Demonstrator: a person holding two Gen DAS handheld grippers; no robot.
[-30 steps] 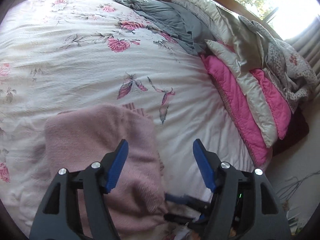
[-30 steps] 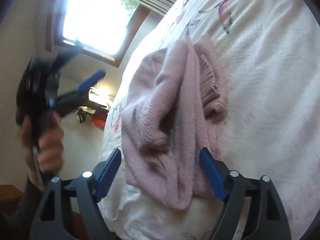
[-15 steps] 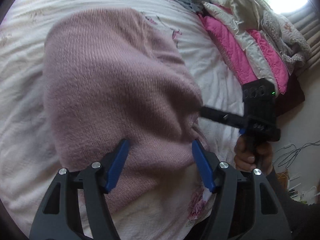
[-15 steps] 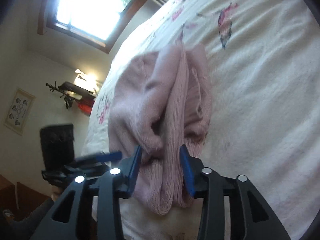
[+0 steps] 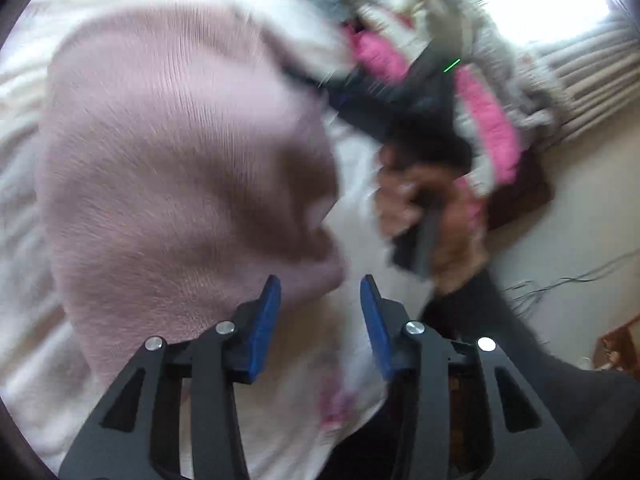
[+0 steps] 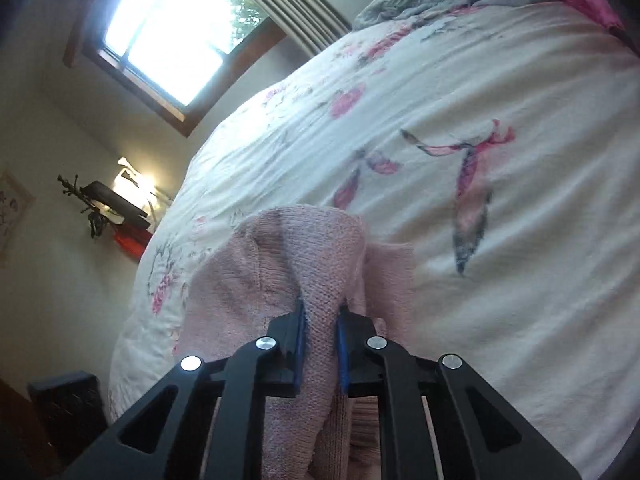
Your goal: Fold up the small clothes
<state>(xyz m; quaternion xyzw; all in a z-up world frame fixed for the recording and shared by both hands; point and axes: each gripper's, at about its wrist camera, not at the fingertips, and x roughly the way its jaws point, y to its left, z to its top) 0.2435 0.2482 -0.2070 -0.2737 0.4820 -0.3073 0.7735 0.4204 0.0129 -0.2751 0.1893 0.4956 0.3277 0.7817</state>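
Jaws of the right gripper [image 6: 320,344] are pinching a thick fold of the pink sweater [image 6: 316,256], with the knit bunching up between the blue pads and hanging down below them. Jaws of the left gripper [image 5: 320,312] are standing spread apart and are holding nothing; they are hovering just beside the near edge of the sweater [image 5: 180,152], which is lying on the flowered bedspread [image 6: 500,100] of the bed. In the left view the picture is blurred, so the exact edge of the cloth under the left jaws is hard to tell. The person's hand [image 5: 424,208] with the right gripper's handle is showing there, to the right of the sweater and near the pink pillows [image 5: 488,120].

The step in hand is, in my judgement, carrying one side of the sweater over to make a fold. To do it well, the right gripper should be keeping a firm pinch on all the layers, because a thick knit is slipping easily from smooth pads. The left gripper should be taking the matching corner on the other side, so that both ends are travelling together and the fold line is staying straight. Lifting should be low, only enough to clear the lower layer, and the cloth should be laid down flat before the jaws are releasing, otherwise the soft wool may be collapsing into a lump.
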